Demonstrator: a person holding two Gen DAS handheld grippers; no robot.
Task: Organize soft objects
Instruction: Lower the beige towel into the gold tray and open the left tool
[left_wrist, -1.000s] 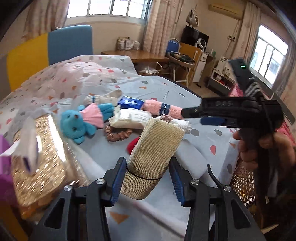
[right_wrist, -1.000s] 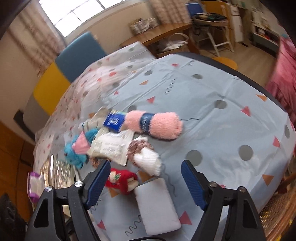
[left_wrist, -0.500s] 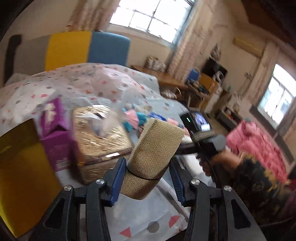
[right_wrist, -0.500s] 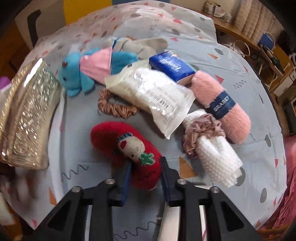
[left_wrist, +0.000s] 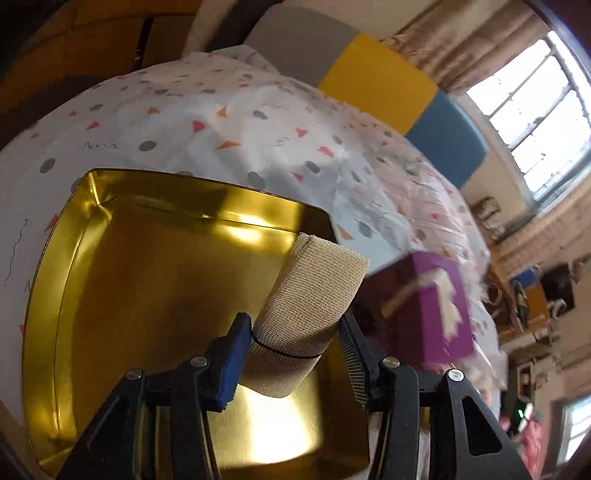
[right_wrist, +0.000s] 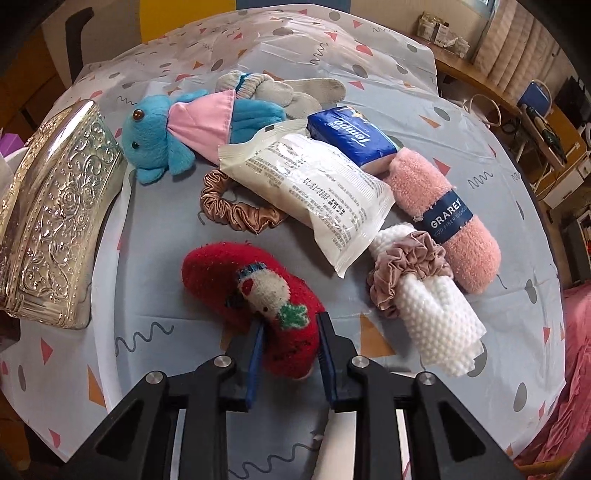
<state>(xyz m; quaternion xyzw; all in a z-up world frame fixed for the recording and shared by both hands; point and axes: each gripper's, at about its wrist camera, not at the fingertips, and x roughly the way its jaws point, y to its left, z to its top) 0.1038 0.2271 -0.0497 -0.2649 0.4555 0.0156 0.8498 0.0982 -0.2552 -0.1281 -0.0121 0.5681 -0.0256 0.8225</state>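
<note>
The left gripper (left_wrist: 291, 354), clamped on the beige bandage roll (left_wrist: 308, 314), hangs over the gold tin (left_wrist: 66, 258); lower toward its centre before releasing. The right gripper (right_wrist: 290, 339) has just closed on the red knitted sock (right_wrist: 255, 295), at 6 o'clock of the pile; lift vertically, clear of the white packet (right_wrist: 314, 192).

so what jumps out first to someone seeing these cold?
In the left wrist view, the shiny gold tin fills the frame, with the left gripper holding a beige mesh roll over it. In the right wrist view, the right gripper is shut on the red knitted plush, nearest of the soft things spread across the patterned tablecloth.
</note>
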